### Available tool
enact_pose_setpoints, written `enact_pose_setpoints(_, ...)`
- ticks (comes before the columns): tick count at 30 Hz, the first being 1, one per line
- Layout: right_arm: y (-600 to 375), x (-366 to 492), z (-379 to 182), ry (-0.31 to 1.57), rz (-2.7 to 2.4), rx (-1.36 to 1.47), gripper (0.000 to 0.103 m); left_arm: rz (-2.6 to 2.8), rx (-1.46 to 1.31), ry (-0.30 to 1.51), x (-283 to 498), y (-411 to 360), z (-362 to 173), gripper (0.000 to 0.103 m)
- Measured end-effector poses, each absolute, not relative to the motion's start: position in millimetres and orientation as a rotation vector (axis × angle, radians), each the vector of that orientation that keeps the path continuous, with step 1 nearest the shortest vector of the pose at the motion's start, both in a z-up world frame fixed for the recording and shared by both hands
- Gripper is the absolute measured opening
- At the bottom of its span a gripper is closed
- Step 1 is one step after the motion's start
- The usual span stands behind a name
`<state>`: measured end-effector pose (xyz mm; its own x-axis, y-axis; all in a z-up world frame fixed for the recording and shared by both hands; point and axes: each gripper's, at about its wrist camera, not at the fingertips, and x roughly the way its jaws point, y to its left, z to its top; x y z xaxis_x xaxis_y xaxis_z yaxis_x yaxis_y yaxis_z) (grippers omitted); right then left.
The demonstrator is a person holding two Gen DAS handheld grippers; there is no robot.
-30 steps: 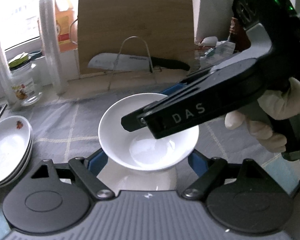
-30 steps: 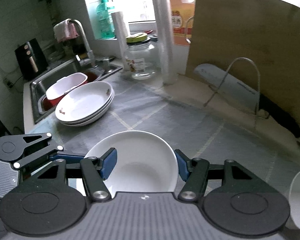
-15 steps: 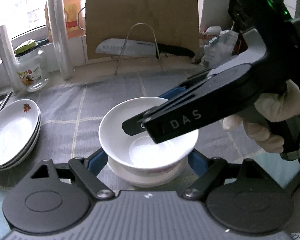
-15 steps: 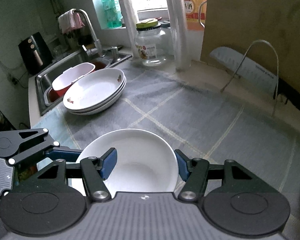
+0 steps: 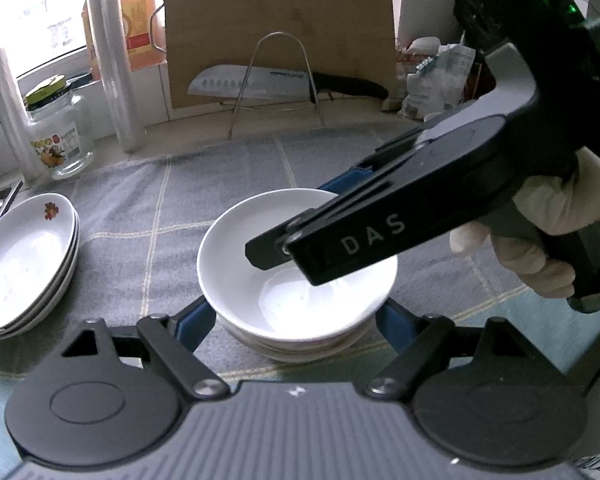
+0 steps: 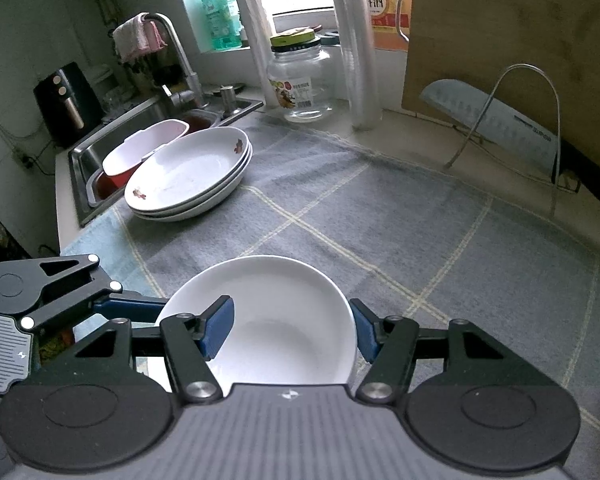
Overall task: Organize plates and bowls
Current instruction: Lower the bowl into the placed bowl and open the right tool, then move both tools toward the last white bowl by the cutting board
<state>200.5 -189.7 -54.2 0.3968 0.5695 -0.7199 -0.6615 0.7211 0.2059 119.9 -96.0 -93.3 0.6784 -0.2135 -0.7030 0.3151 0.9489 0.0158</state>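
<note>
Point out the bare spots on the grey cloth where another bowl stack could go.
Free: the grey cloth between the plate stack, the white bowl and the knife rack. Crowded: the back edge, with the glass jar and film rolls, and the sink side.

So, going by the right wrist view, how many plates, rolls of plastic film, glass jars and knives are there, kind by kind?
Flower-patterned plates: 3, stacked
Rolls of plastic film: 2
Glass jar: 1
Knife: 1
Total: 7
</note>
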Motion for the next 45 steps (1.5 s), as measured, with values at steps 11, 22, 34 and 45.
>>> enact_pose_setpoints(11, -189, 199, -54, 0.854, 0.784, -0.127, 0.071, -0.292, 0.138, 0.775, 122, -94, -95, 0.086)
enact_pose_setpoints(22, -193, 196, -55, 0.853, 0.783, -0.11, 0.091, -0.29, 0.136, 0.75, 119, -93, -95, 0.093)
enact_pose_setpoints(34, -208, 175, -66, 0.856, 0.748, -0.128, 0.103, -0.305, 0.113, 0.771, 106, -78, -96, 0.095)
enact_pose_setpoints(45, -238, 160, -63, 0.828, 0.674, -0.031, 0.103, -0.317, 0.109, 0.712, 92, -87, -82, 0.095)
